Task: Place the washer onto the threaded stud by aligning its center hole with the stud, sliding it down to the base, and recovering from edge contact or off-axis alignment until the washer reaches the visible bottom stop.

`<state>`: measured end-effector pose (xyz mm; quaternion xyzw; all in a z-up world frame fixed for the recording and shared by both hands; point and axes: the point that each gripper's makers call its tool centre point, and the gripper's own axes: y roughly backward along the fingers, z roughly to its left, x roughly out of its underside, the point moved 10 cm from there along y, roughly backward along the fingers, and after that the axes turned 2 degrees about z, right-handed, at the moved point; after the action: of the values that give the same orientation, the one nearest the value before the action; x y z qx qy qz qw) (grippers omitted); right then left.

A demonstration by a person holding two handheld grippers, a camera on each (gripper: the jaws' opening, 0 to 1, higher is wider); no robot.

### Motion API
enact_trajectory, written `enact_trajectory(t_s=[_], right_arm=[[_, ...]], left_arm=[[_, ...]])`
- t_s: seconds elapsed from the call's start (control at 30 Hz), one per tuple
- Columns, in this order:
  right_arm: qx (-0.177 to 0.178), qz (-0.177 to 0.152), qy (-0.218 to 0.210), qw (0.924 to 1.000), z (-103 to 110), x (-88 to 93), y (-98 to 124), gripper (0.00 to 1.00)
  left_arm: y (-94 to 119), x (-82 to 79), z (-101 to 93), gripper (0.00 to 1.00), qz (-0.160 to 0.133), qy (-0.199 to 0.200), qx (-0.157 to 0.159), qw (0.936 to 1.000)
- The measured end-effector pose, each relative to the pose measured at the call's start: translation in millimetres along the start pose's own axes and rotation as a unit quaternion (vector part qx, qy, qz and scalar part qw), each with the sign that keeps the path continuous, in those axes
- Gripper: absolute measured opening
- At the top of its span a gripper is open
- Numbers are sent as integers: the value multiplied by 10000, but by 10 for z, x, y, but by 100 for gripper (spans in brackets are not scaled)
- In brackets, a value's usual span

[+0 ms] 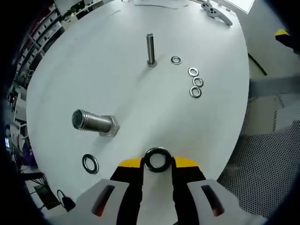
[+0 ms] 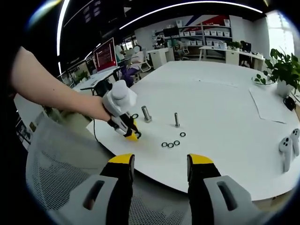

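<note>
My left gripper is shut on a dark steel washer, held upright between its yellow tips above the white table. A thin threaded stud stands upright farther ahead. A thick bolt stands to the left of the gripper, with a loose washer near it. Several loose washers lie right of the stud. In the right gripper view, my right gripper is open and holds nothing, back from the table edge; the left gripper, the thin stud and the thick bolt show there.
White controllers lie on the table and at the far edge. A sheet of paper and a potted plant sit at the right. A mesh chair is near the table edge. A person's arm reaches in from the left.
</note>
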<state>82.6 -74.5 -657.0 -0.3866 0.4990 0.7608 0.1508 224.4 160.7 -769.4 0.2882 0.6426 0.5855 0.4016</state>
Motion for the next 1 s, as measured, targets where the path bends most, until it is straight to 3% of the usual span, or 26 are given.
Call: enact_trajectory(t_s=[0.4,0.5,0.6,0.73,1.0], right_arm=[[-12,31,6,10000,7,4,0,48],[-20,30,4,10000,9,3,0,48],[-24,30,5,10000,11,3,0,47],[-25,28,3,10000,10,3,1,47],[-29,11,-7,10000,11,1,3,47]], left_arm=[[48,288,93,21,361,-46,28,9993],[75,368,112,22,322,30,32,9995],[73,361,86,25,298,-74,26,9995],[62,329,40,30,482,-351,79,9982],[68,328,62,29,553,-551,126,9969]])
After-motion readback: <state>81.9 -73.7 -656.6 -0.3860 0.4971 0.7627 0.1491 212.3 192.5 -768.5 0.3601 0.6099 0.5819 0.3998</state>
